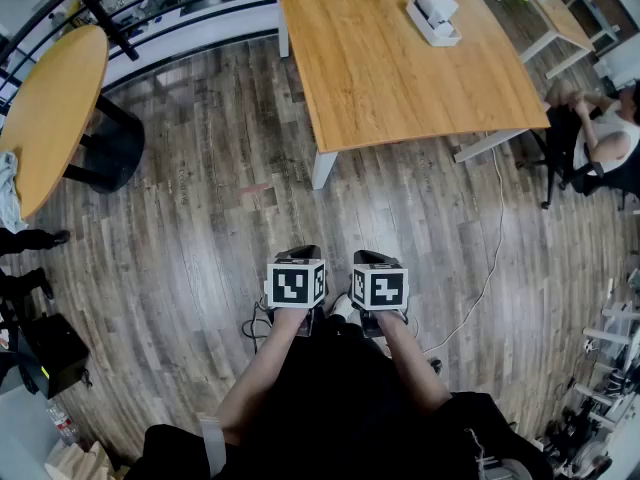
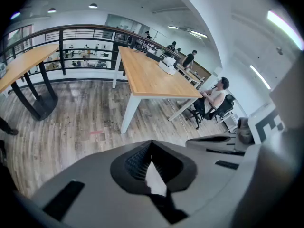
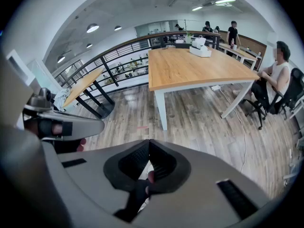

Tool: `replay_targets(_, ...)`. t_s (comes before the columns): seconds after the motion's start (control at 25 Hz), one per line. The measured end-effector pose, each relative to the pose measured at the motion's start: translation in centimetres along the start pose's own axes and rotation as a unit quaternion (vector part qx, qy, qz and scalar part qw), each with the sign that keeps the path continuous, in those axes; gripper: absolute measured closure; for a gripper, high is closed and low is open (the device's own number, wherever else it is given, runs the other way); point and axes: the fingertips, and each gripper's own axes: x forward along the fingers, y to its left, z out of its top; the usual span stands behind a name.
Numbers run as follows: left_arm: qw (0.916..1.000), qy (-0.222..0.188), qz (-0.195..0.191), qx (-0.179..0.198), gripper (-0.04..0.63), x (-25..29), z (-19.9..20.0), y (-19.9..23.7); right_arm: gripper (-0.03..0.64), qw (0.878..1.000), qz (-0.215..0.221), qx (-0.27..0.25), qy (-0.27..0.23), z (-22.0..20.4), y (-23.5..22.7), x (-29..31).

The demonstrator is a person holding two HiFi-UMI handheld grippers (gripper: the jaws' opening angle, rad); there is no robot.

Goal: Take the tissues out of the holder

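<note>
Handling: probably very light, soft and easily torn; the holder may lift along.
Hold: pinch the tuft sticking up on top.
Look: white tissues bunched above a pale holder.
Place: wooden table, one o'clock, well apart from both grippers.
Left gripper: jaws together, empty.
Right gripper: jaws together, empty.

Two grippers, one tissue holder, three wooden tables, one seated person

Head view looks steeply down from afar; both gripper views face the far wooden table (shared).
</note>
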Motion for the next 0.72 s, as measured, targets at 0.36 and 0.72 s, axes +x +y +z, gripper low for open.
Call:
replay_targets(0.36,0.9989,0.011,-0.005,0.045,0.588,-0.5,-8.0,-7.3,0.606,1.0,-0.005,0.022,-0.008,-8.6,-2.9,-5.3)
replay_targets(0.72,0.9985,0.005,-0.004,0.055,0.588,-1.1,-14.4,-12.0,0.606,0.999,-0.003,0.026,-0.033,-14.5,-5.3,-8.9)
